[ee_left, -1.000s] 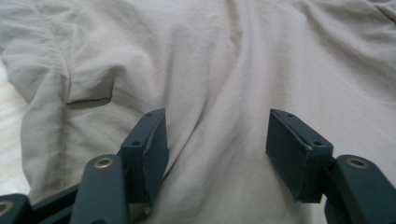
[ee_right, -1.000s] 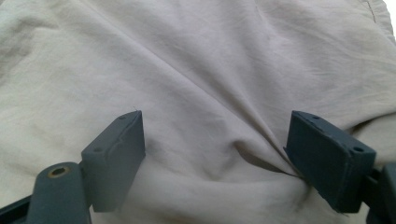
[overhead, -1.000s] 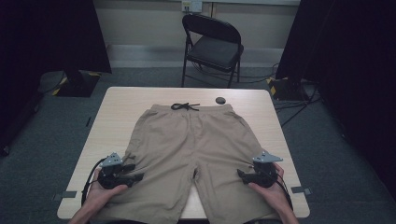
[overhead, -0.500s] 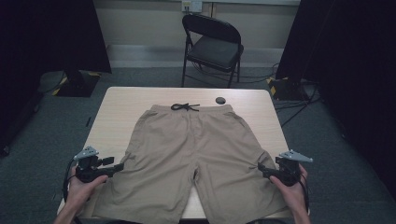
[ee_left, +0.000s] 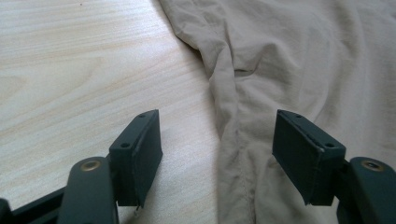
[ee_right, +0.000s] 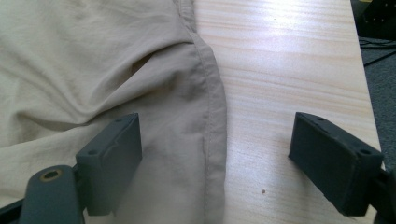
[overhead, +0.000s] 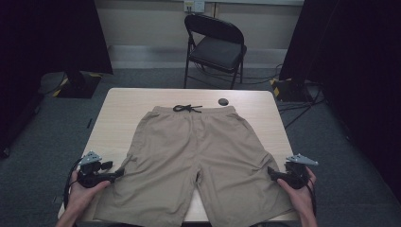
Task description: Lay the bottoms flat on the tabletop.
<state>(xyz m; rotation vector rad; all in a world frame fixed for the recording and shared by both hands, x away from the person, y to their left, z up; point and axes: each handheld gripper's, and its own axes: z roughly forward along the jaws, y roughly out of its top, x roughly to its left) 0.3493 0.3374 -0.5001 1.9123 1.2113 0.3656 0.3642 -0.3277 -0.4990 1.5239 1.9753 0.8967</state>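
Khaki shorts (overhead: 198,146) lie flat on the light wooden table (overhead: 127,109), waistband and black drawstring (overhead: 187,108) at the far side. My left gripper (overhead: 119,174) sits at the outer edge of the left leg, pointing inward. Its jaws have just been opening; in the left gripper view (ee_left: 217,154) the side seam of the shorts (ee_left: 289,56) lies between them, untouched by the pads. My right gripper (overhead: 272,172) is at the right leg's outer edge. It stands open (ee_right: 217,154), with the seam of the shorts (ee_right: 93,60) between the jaws and not pinched.
A small black round object (overhead: 223,101) rests on the table just beyond the waistband. A black folding chair (overhead: 215,45) stands behind the table. Bare wood (ee_right: 289,60) flanks both legs, and the table's right edge is close to my right gripper.
Both hands have slid outward, from over the legs of the shorts to their outer edges. The shorts have not moved.
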